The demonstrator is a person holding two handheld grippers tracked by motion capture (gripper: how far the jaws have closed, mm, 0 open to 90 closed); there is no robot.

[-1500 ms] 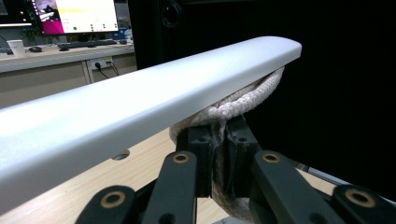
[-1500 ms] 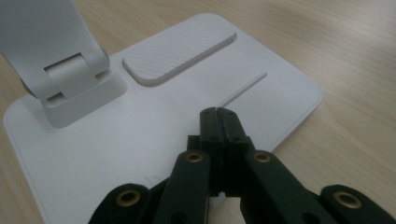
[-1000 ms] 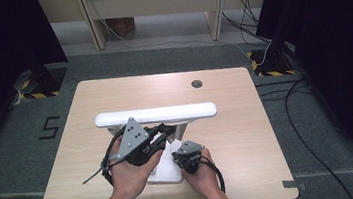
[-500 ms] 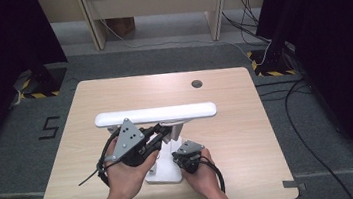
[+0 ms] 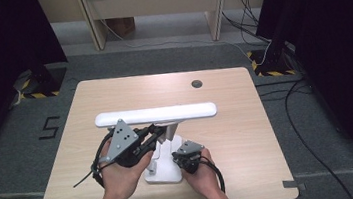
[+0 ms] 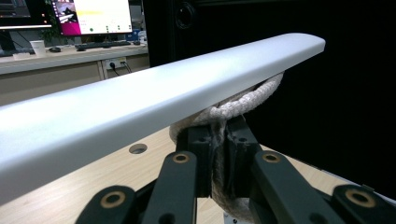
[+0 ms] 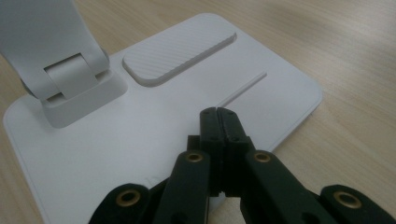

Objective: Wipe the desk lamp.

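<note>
Since a moment ago my left gripper (image 5: 151,133) has slid a little toward the left edge of the table (image 5: 88,97) and now sits closer in under the lamp's long white bar (image 5: 156,114). My right gripper (image 5: 185,155) has hardly moved at all.

I hold one gripper in each hand. My left hand (image 5: 117,174) is near the front edge of the table, left of the lamp. In the left gripper view the two black jaws are squeezed onto a white rope (image 6: 219,121). The rope loops up from between the jaws and goes under the bar (image 6: 140,100), close to the lamp's neck. I cannot tell what the rope is tied to.

My right hand (image 5: 202,173) is at the front edge too, just right of the lamp's flat white base (image 5: 163,172). In the right gripper view my right gripper (image 7: 219,114) is pressed shut with nothing in it. Its tips are over the base (image 7: 116,140), near a thin groove (image 7: 243,88) and a ribbed pad (image 7: 180,51). I cannot tell if the tips touch it.

The lamp stands in the middle of the table, toward the front.
</note>
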